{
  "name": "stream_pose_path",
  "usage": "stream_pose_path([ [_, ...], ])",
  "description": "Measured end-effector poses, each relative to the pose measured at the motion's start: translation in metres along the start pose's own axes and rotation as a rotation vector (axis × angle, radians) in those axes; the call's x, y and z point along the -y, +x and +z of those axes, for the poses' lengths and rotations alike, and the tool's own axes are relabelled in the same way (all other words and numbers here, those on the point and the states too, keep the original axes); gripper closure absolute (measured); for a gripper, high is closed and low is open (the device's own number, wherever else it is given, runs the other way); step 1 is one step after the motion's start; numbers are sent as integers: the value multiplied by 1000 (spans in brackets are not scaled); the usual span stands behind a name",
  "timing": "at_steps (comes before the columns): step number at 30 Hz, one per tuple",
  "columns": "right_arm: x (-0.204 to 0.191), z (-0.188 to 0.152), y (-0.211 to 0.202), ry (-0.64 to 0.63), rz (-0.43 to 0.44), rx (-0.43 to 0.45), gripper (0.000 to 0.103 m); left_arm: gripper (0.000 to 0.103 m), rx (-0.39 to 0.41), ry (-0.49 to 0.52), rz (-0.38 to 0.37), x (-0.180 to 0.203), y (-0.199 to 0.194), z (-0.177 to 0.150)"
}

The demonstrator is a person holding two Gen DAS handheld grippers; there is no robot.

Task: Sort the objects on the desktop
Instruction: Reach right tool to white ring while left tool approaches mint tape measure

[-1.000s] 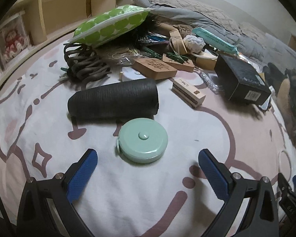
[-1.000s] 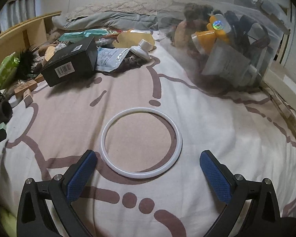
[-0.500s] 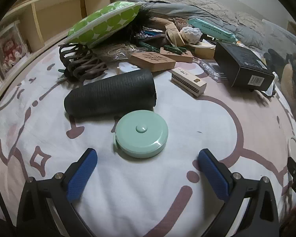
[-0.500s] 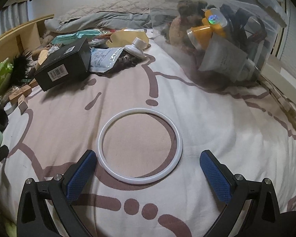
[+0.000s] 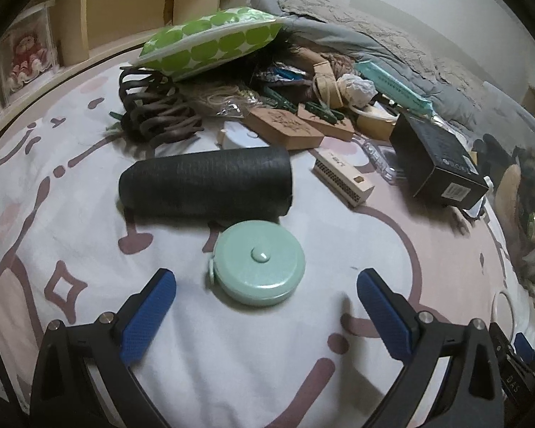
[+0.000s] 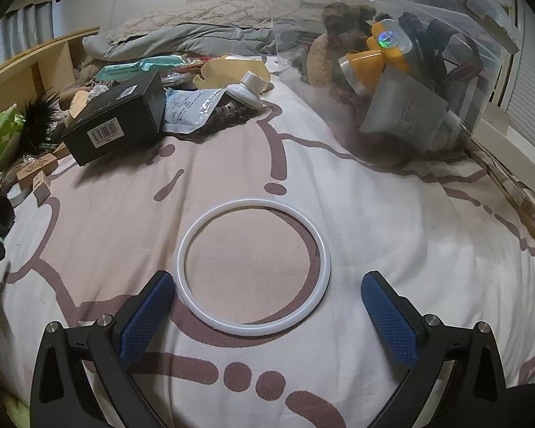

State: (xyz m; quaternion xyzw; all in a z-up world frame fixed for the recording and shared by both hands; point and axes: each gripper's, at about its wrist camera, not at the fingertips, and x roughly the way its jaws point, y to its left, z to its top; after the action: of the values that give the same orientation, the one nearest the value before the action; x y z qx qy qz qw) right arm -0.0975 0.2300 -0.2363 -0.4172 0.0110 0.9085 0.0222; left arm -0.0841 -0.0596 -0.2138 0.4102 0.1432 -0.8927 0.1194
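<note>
- Left hand-held gripper (image 5: 266, 287), jaws spread and empty, frames the mint tape measure (image 5: 258, 262) at lower centre on the bed (image 5: 232, 363).
- Right hand-held gripper (image 6: 267, 287), likewise released, frames the white ring (image 6: 252, 267) at frame centre.

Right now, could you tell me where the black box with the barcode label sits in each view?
Left wrist: black box at right, behind the wooden block.
Right wrist: black box at upper left, barcode facing the camera.
Shared landmark: white ring, at the far-right edge in the left wrist view.
</note>
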Motion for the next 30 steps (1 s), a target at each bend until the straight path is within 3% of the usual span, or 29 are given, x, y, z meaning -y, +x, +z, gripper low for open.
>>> stream_pose_path([
  [4,2,0,-2,-3,12,-5,0,18,17,3,-49,1,-4,1],
  [8,4,1,-3,3,-7,1,0,32,13,-16,-161,3,-5,4],
  [16,20,6,-1,73,-51,9,0,35,-30,48,-311,24,-5,-1],
  [20,32,7,1,136,-73,6,0,35,-23,60,-285,28,-6,-2],
  [24,29,6,0,120,-88,9,0,35,9,58,-217,23,-5,4],
  [30,32,5,-3,137,-44,8,0,35,6,87,-165,23,7,15],
])
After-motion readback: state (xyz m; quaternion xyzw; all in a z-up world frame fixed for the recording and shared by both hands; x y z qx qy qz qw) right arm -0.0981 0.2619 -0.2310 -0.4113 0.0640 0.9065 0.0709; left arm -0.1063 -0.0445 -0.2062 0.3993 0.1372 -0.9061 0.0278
